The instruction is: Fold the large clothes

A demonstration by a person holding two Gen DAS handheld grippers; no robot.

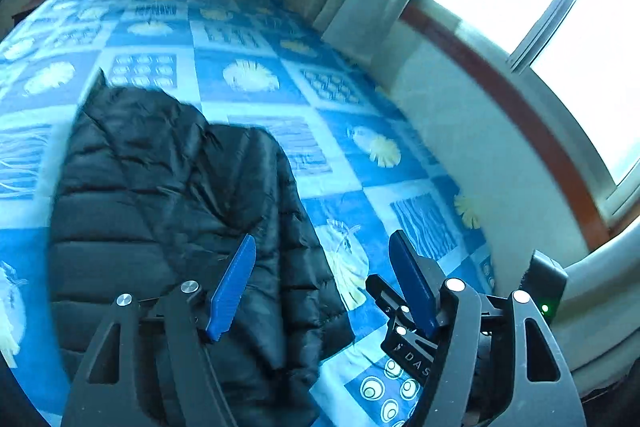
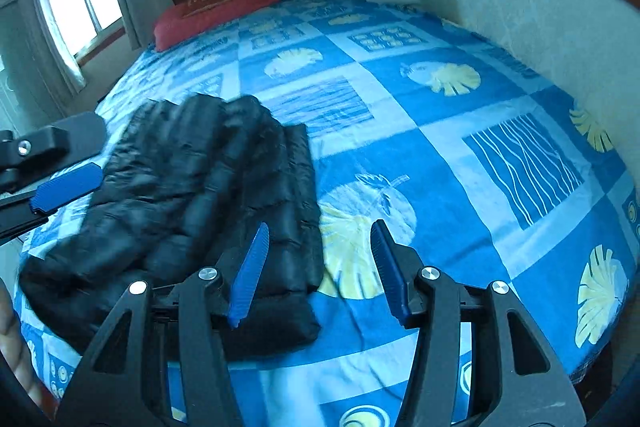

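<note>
Below my two tools, the black puffer jacket (image 2: 192, 211) lies bunched on the bed (image 2: 460, 155), long axis toward the headboard. Left tool (image 1: 320, 287) nearer; right tool (image 2: 318, 267) beside its edge; both parted, empty.

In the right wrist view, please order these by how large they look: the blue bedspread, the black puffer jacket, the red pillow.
1. Blue bedspread: it fills most of the picture.
2. Black puffer jacket: it covers the left part of the bed.
3. Red pillow: it looks smallest, but it lies farthest from the camera, so its true size is unsure.
</note>
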